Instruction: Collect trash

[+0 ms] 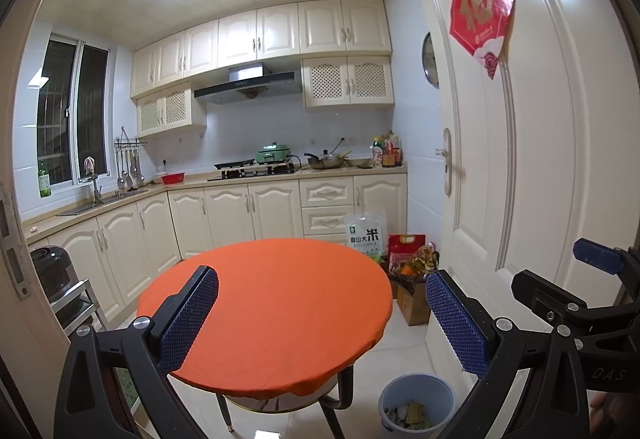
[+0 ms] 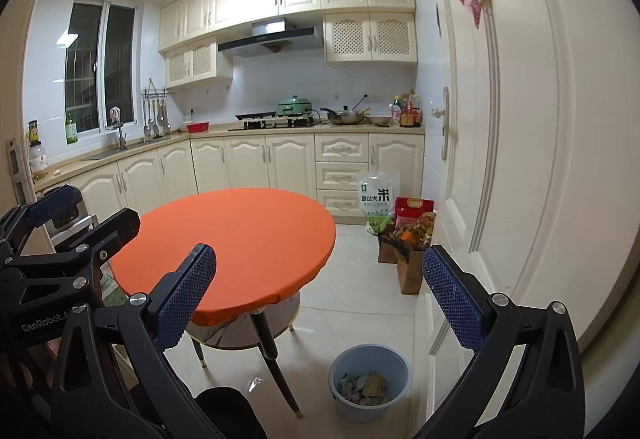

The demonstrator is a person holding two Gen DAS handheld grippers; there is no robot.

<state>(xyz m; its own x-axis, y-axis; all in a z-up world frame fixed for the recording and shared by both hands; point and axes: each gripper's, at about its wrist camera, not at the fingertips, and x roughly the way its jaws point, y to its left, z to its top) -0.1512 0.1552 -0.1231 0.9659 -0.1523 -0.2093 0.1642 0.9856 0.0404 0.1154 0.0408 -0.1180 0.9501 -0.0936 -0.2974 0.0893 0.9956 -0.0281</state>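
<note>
A light blue trash bin (image 1: 416,405) stands on the floor to the right of a round table with an orange cover (image 1: 268,315). It holds several crumpled wrappers (image 2: 366,385). The bin (image 2: 370,381) and the table (image 2: 228,239) also show in the right wrist view. My left gripper (image 1: 320,319) is open and empty, held above the table's near edge. My right gripper (image 2: 320,299) is open and empty, held above the floor between table and door. The right gripper shows at the right of the left wrist view (image 1: 560,279); the left gripper shows at the left of the right wrist view (image 2: 80,223).
A white door (image 2: 520,159) stands close on the right. A rice bag (image 2: 376,201), a red bag (image 2: 412,209) and cardboard boxes with groceries (image 2: 408,259) sit on the floor by the door. Kitchen cabinets and counter (image 2: 280,159) line the back and left walls.
</note>
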